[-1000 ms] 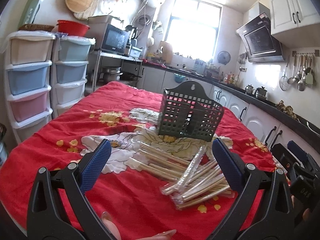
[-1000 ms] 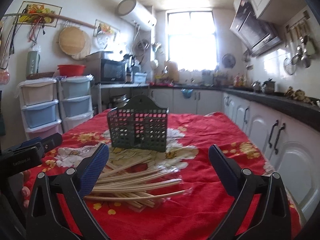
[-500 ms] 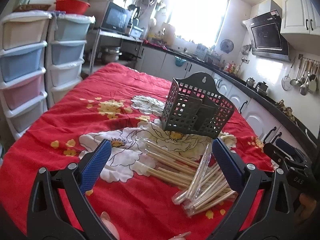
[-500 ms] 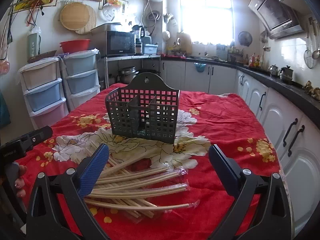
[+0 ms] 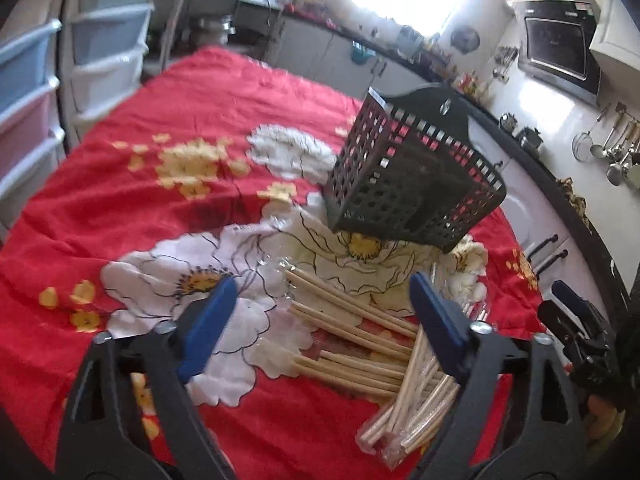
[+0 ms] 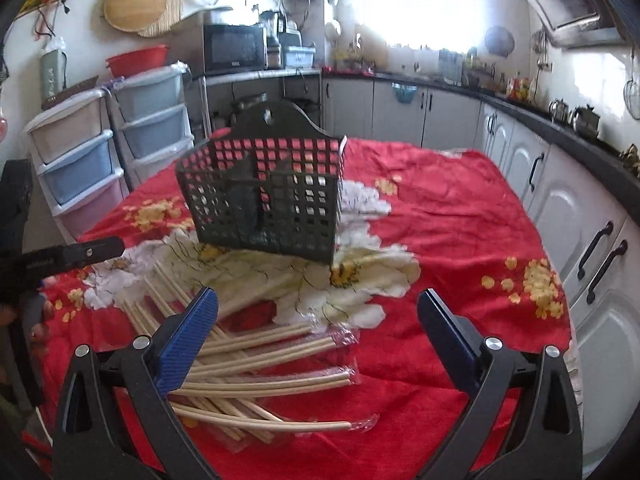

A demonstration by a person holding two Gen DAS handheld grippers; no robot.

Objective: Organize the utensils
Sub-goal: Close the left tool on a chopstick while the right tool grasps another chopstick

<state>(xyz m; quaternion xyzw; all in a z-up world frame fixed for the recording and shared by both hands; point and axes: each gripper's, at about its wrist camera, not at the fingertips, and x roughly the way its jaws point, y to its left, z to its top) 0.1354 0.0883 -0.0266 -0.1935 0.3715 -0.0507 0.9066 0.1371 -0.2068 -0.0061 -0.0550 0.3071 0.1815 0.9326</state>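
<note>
Taking the black lattice caddy (image 5: 412, 172) as my landmark: on its near side, my left gripper (image 5: 320, 320) hangs with jaws released above the bamboo chopsticks (image 5: 352, 344), their long axes running left-to-right across its gap. They are slim, pale, round sticks, some in crinkly clear sleeves, lying on the red floral cloth surface (image 5: 168, 216). Further right, my right gripper (image 6: 318, 320) is also unclenched, about as near.

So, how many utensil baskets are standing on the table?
1: the dark basket stands mid-table on the red cloth, just behind the wrapped chopsticks. I see no other basket.
</note>
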